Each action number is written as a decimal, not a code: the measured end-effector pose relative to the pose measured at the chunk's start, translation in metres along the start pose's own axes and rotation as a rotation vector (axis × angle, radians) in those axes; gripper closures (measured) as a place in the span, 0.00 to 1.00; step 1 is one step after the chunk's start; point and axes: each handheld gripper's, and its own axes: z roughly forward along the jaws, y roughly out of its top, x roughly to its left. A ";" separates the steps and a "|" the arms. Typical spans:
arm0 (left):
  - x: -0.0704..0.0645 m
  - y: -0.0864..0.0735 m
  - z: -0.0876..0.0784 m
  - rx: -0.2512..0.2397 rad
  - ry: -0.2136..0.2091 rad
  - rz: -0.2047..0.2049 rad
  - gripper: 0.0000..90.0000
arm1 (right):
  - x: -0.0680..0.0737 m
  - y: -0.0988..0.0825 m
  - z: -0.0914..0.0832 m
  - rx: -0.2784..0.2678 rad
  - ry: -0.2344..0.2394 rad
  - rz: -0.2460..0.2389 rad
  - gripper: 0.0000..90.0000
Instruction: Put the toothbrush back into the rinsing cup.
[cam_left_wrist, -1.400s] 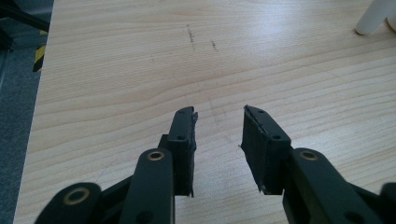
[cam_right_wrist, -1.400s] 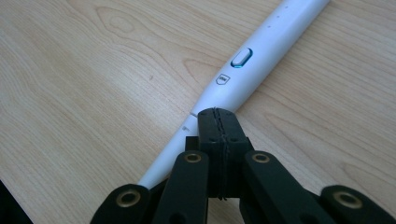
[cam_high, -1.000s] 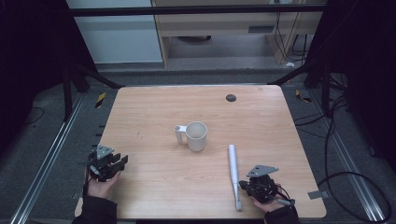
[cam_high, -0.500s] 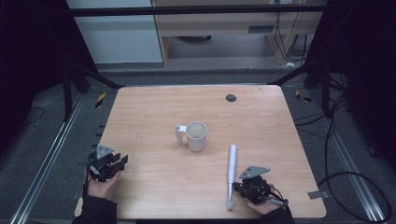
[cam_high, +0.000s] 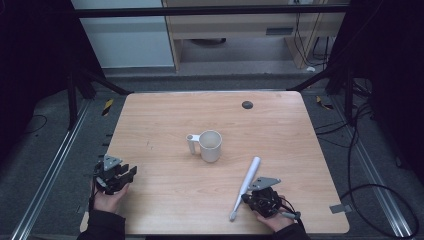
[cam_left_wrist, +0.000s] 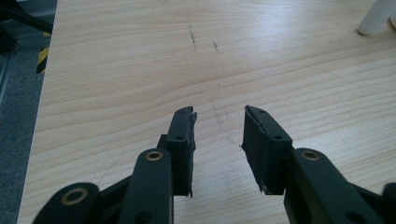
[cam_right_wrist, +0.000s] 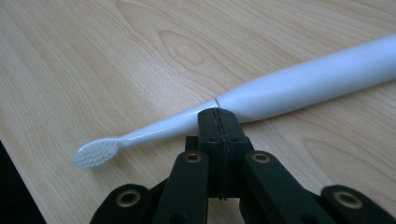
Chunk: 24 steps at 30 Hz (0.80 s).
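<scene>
Toothbrush lies flat on the table, near the right front edge, its bristled head toward the near edge and its white handle angling away toward the mug. Just right of its neck sits the right gripper, jaws pressed together with nothing between them; their tips look to be touching the neck, though contact is hard to confirm. At the near left, well apart, the left gripper rests over bare wood, jaws spread and empty. Farther off, mid-table, the mug stands upright, handle to the left.
</scene>
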 end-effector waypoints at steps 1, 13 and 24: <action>0.000 0.000 0.000 0.000 0.000 0.000 0.70 | 0.000 0.001 0.001 0.000 0.000 -0.004 1.00; 0.000 0.000 0.000 0.001 0.002 0.000 0.70 | 0.003 0.009 0.012 0.002 -0.001 -0.017 1.00; 0.001 0.000 0.000 0.000 0.002 -0.002 0.69 | -0.005 0.013 0.002 -0.055 -0.011 0.003 1.00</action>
